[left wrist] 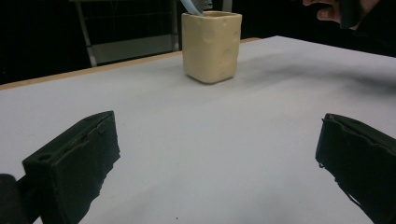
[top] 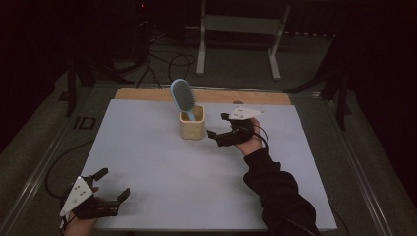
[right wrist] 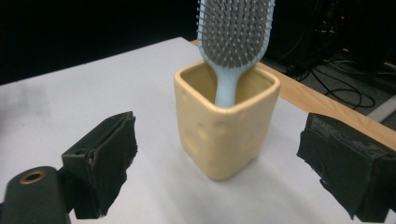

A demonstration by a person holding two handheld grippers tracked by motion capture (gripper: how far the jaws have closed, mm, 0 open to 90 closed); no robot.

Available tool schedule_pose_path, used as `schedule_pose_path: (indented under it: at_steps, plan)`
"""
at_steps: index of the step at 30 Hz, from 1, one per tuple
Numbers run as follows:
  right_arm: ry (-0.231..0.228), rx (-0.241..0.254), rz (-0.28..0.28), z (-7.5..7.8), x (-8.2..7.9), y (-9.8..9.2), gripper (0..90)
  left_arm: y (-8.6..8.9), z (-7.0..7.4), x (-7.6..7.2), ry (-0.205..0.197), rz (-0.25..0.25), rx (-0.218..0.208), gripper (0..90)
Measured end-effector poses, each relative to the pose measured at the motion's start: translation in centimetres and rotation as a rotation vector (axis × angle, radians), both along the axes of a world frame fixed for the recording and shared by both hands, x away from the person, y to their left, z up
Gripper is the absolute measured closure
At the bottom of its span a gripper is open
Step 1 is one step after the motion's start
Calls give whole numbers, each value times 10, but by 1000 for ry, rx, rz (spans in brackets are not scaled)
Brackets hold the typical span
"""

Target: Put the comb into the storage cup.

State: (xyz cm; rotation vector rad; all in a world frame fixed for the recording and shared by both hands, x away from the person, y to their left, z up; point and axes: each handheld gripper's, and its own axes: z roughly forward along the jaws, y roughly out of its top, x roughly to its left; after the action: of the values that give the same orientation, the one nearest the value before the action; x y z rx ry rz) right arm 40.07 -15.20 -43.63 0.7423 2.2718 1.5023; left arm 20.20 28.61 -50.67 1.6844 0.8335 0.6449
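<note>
Taking the cream square cup [top: 192,127] as landmark: nearest the person, at the near left corner of the white sheet [top: 162,172] and well apart from the cup, the left gripper [top: 114,183] rests low over the sheet with its jaws spread wide and nothing between them; in the left gripper view [left wrist: 219,154] the cup [left wrist: 211,45] stands far ahead of the gap. Just to the right of the cup, the right gripper [top: 217,125] points at it, jaws likewise spread and holding nothing; in the right gripper view [right wrist: 217,158] the cup [right wrist: 224,135] sits close ahead of the gap, untouched. A light blue hairbrush [top: 182,97] stands handle-down in the cup, bristle head [right wrist: 236,30] rising above the rim. Beyond the cup lies the table's wooden edge [top: 147,94].
</note>
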Motion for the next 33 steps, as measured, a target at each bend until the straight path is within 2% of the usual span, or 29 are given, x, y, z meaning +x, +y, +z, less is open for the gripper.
schedule_pose_path:
  at_steps: [10, 13, 20, 25, 33]
  plan:
    - [-15, 0, -9, -2, -17, -20, 105, 0, 0, 0, 0, 2, 1, 0]
    - [-24, -15, -18, -2, -25, -29, 105, 0, 0, 0, -2, 1, 1, 0]
    - [-24, 4, -36, -5, -40, -51, 105, 0, 0, 0, 3, 0, 0, 0]
    - [-32, -23, -54, -10, -52, -60, 104, 0, 0, 0, 4, 5, -3, 0]
    - [-21, -1, -63, -18, -78, -78, 105, 0, 0, 0, 1, 3, -1, 0]
